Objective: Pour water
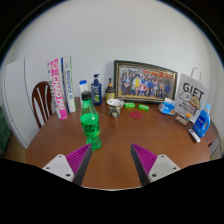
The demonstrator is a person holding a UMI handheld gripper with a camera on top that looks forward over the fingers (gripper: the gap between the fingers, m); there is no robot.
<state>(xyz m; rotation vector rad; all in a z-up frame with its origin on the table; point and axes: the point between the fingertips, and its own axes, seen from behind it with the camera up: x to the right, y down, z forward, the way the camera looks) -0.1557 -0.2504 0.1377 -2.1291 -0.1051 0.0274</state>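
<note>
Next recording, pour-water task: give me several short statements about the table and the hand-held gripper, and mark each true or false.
1. The hand-held gripper is open with nothing between its fingers. True.
2. The green bottle lies on its side. False: it stands upright on the wooden table.
3. A framed picture leans against the wall behind the cup. True.
4. The fingers are shut on the cup. False: the cup stands far beyond them.
5. A wooden chair stands beside the table. True.

Single view: your gripper cam looks fwd along fingers (pixel 68 162), slightly down over table (pixel 120 140); wall at 12 o'clock.
</note>
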